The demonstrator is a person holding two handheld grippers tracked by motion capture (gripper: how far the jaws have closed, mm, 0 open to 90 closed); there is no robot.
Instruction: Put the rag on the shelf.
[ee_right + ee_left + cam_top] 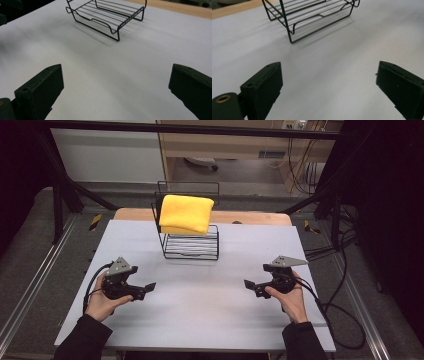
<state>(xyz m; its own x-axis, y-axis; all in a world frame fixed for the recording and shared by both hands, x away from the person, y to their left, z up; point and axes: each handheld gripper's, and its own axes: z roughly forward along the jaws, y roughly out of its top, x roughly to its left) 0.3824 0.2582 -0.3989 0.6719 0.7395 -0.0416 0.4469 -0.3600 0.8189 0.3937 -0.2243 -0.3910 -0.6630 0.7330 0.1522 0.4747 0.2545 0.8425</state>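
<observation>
A folded yellow cloth [186, 213] lies on the top shelf of a black wire rack [192, 246] at the back middle of the white table [200, 295]. The rack's lower shelf [312, 15] is bare, seen also in the right gripper view [110, 18]. My left gripper [146, 290] rests low over the table at the front left, held in a hand, jaws wide apart with nothing between them. My right gripper [252, 286] is at the front right, likewise open and empty. Both grippers point inward toward the rack.
A wooden board [250, 217] runs behind the rack under the white table top. Black frame posts [57, 205] stand at the table's back corners. Cables [345, 315] trail off the right edge. A broad stretch of bare white surface lies between the grippers.
</observation>
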